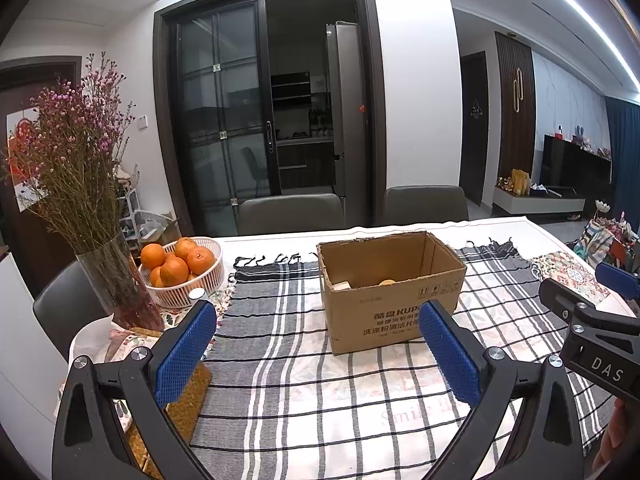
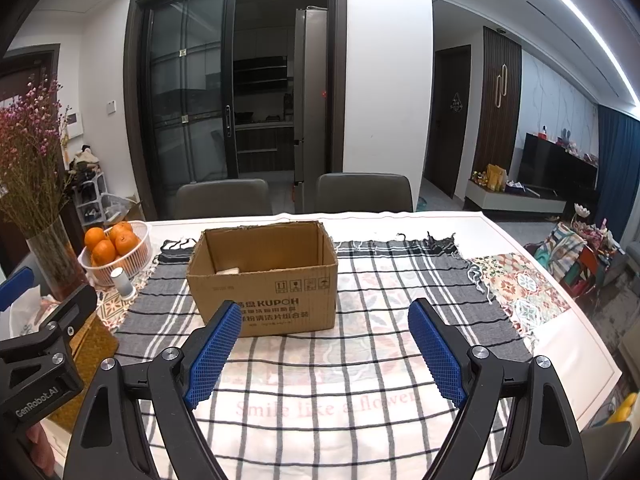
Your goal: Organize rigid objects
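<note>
Two tongs, both spread wide, nothing between the blue pads. Left tongs [image 1: 318, 344] and right tongs [image 2: 322, 350] hover low over the checked cloth [image 2: 372, 344] on the desk [image 2: 576, 344], aimed at the far side. Cardboard box [image 2: 266, 296] sits upright on the cloth just past the tips, open top up, long axis running left-right, printed side facing the cameras. Inside: a pale block [image 2: 228, 270] at left and something orange-tan [image 1: 387, 282], mostly hidden. Further left, white basket of oranges [image 1: 182, 276], small white cylinder [image 2: 122, 283] beside it, glass vase of dried flowers [image 1: 116, 280].
</note>
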`<action>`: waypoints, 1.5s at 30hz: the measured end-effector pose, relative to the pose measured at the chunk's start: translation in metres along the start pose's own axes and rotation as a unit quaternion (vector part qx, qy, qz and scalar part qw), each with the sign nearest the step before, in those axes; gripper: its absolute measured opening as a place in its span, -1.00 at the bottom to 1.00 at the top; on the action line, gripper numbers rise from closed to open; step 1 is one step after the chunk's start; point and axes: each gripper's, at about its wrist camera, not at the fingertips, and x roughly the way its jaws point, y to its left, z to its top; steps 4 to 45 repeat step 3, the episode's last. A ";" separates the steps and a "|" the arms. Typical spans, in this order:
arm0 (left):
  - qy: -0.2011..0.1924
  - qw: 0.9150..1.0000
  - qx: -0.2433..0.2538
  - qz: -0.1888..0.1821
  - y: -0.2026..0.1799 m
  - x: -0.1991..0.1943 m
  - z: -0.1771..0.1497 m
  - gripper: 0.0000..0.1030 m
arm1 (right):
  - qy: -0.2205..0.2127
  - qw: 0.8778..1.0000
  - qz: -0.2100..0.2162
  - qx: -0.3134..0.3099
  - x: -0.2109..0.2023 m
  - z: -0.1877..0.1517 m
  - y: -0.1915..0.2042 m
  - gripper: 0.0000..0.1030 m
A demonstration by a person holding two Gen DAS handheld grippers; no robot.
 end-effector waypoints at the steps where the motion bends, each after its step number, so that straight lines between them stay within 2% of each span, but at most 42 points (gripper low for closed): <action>1: 0.000 1.000 0.000 0.000 0.000 0.000 0.000 1.00 | 0.000 1.000 -0.001 0.000 0.000 0.000 0.000 0.67; 45: 0.001 1.000 0.000 0.000 0.000 0.000 0.000 1.00 | 0.000 1.000 0.000 0.000 0.000 0.000 0.000 0.67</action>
